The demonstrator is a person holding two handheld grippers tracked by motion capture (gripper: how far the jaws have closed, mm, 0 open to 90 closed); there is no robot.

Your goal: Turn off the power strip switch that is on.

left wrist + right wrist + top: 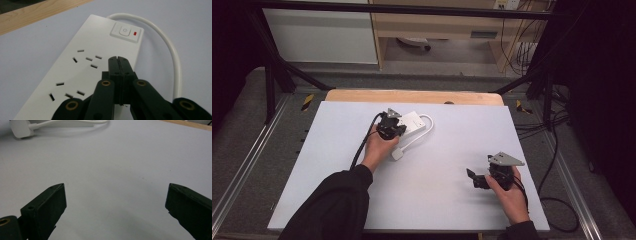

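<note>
A white power strip (82, 65) lies on the white board, with a push switch (124, 31) and a red indicator (135, 33) at its far end. Its white cable (172, 55) loops round to a white plug (397, 154). My left gripper (118, 60) is shut with nothing between its jaws, and its tips hover just over the strip's top face between the sockets and the switch. From above, the left gripper (396, 128) sits over the near end of the power strip (416, 121). My right gripper (115, 195) is open wide over bare board, and in the high view it (473, 177) rests at the front right.
The white board (437, 210) covers a wooden table (412, 96) whose far edge shows beyond it. The plug (20, 128) and its cable (62, 123) lie far ahead of the right gripper. Black frame bars and cables run around the table's sides.
</note>
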